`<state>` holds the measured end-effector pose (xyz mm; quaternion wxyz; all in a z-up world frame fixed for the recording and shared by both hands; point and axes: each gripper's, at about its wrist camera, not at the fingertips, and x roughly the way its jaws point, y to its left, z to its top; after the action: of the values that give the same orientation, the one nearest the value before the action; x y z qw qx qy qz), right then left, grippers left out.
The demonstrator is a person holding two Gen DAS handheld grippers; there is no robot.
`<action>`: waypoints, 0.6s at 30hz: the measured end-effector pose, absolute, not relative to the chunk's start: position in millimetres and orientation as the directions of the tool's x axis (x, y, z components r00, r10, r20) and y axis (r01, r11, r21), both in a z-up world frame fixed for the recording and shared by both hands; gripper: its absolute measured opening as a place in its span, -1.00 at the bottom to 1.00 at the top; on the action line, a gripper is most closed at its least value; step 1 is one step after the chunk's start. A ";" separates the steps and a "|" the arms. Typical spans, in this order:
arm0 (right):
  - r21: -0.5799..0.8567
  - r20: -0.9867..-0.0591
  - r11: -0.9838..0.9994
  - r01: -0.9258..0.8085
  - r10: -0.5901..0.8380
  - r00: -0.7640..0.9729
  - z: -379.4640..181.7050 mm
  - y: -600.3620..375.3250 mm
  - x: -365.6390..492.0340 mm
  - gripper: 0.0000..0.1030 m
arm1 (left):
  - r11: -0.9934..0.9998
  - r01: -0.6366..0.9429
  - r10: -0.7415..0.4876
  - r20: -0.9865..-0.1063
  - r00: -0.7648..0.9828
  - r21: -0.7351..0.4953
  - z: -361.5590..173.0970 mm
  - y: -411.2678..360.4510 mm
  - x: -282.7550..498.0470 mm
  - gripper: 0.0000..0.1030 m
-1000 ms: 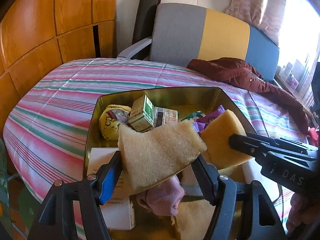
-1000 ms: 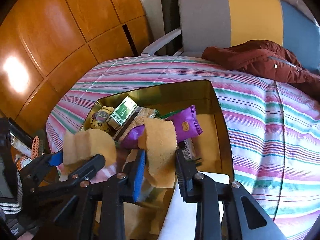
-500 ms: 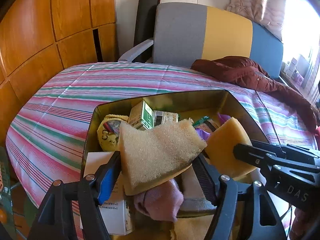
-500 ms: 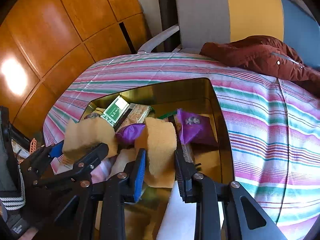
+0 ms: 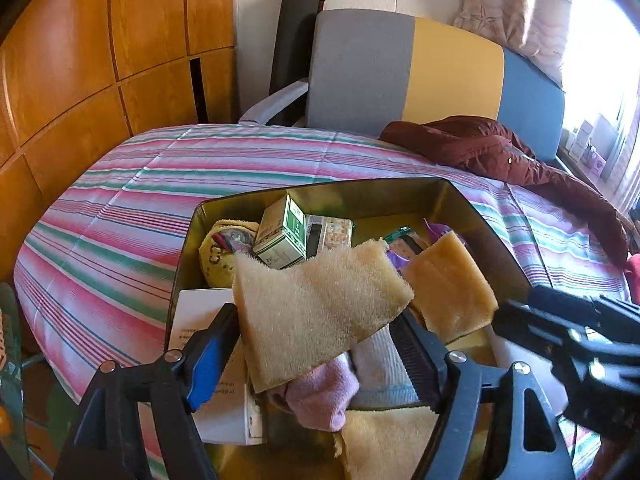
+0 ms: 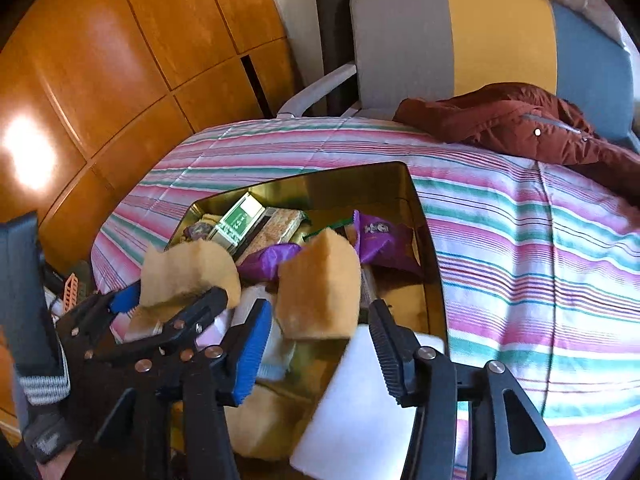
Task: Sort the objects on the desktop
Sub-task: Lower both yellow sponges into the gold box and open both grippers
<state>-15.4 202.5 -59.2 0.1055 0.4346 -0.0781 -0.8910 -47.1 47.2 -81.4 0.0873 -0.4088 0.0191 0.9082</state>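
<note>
The left gripper [image 5: 320,332] is seen clamped shut on a sponge piece [image 5: 316,312], fingers pressed in from both sides. The right gripper [image 6: 320,328] is spread wide, its jaws parted. Both are held low and close together, the left just beside the right.

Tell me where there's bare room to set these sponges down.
Bare striped cloth lies right of the gold tin, short of the maroon jacket, and beyond the tin's far wall. The tin itself is crowded.
</note>
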 end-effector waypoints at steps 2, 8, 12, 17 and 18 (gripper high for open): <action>0.220 -0.758 -0.967 0.127 -0.251 -0.602 -58.2 202.4 -6.5 0.07 | -0.984 -0.173 0.144 -0.742 -0.654 -0.038 -78.8 45.3 -44.6 0.53; 0.169 -0.780 -0.976 0.139 -0.219 -0.586 -64.3 199.5 21.8 0.07 | -0.985 -0.167 0.147 -0.731 -0.666 -0.046 -71.0 40.3 -34.6 0.58; 0.120 -0.796 -0.983 0.140 -0.180 -0.578 -74.1 195.5 30.9 0.08 | -0.985 -0.165 0.154 -0.723 -0.674 -0.057 -65.1 36.9 -28.6 0.58; 0.114 -0.793 -0.982 0.151 -0.181 -0.581 -76.8 193.0 26.0 -0.02 | -0.986 -0.157 0.156 -0.701 -0.696 -0.064 -52.4 31.0 -18.4 0.59; 0.113 -0.794 -0.982 0.153 -0.182 -0.579 -78.7 191.8 23.8 -0.02 | -0.986 -0.155 0.155 -0.698 -0.699 -0.064 -50.4 29.9 -17.3 0.59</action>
<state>23.8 191.8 -78.7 0.0941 0.4488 -0.0162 -0.8885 -17.3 29.9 -50.4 0.0840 -0.3789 -0.0004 0.9216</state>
